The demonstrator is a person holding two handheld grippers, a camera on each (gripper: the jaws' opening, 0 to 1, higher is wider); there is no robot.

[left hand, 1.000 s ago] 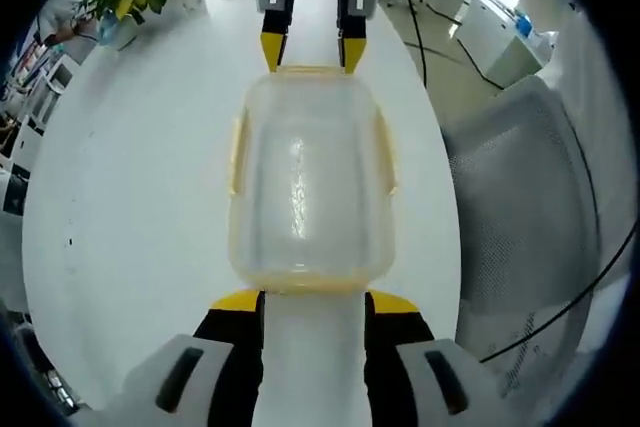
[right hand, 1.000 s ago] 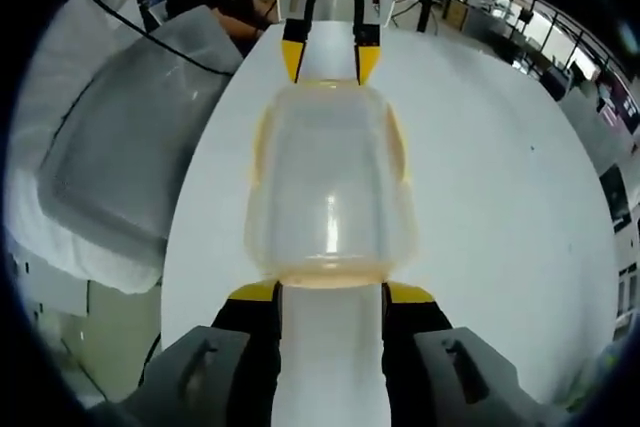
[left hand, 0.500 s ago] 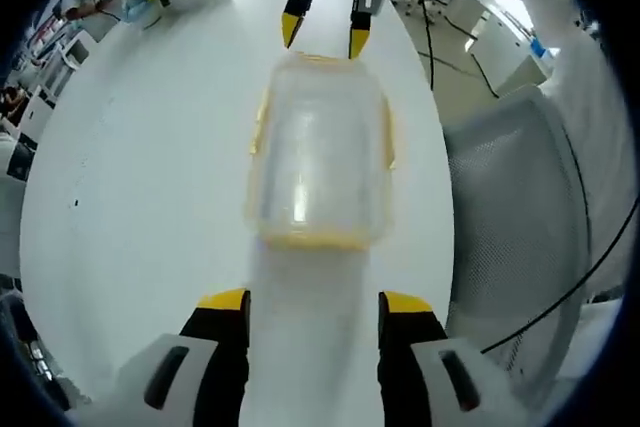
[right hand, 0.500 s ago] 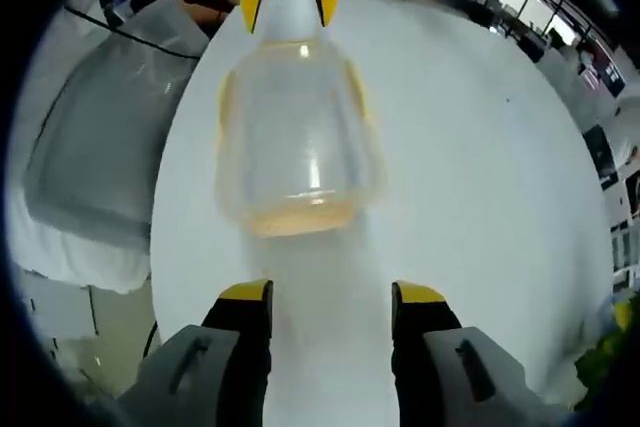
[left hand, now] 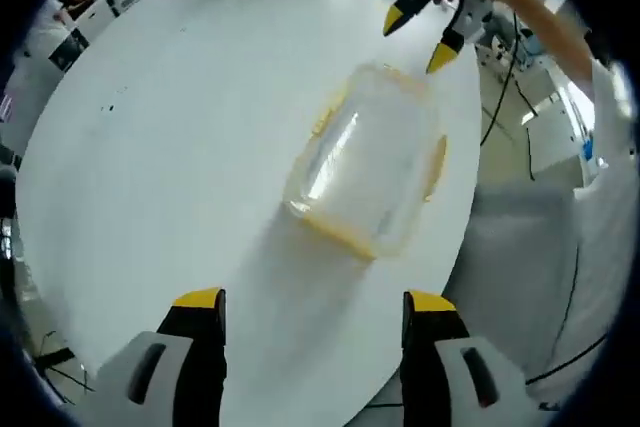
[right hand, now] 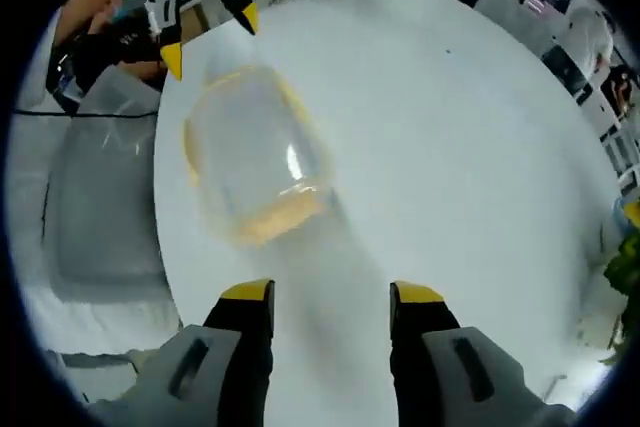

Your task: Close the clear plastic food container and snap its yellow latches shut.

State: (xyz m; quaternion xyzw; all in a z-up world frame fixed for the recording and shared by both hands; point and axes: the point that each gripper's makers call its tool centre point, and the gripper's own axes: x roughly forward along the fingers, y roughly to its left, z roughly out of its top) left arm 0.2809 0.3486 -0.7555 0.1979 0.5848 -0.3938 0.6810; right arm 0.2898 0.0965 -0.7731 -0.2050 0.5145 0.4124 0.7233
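The clear plastic food container [left hand: 368,172] lies on the white table [left hand: 170,147] near its right edge, lid on, with yellow latches [left hand: 437,162] lying along its sides. My left gripper [left hand: 315,302] is open, well short of the container's near end, nothing between its jaws. The right gripper [left hand: 418,37] hovers open just past the container's far end. In the right gripper view the container [right hand: 255,162] sits up and left of my open right gripper [right hand: 332,293], and the left gripper [right hand: 208,37] hangs open beyond it.
A grey mesh chair [right hand: 100,217] stands close beside the table edge nearest the container. A person's sleeve [left hand: 545,22] reaches in behind the right gripper. A green plant [right hand: 625,267] is at the far right. Wide bare tabletop [right hand: 460,147] lies beside the container.
Both grippers have drawn back from the container's two ends, where their jaws were close to it, and both views have swung. The container stays on the table.
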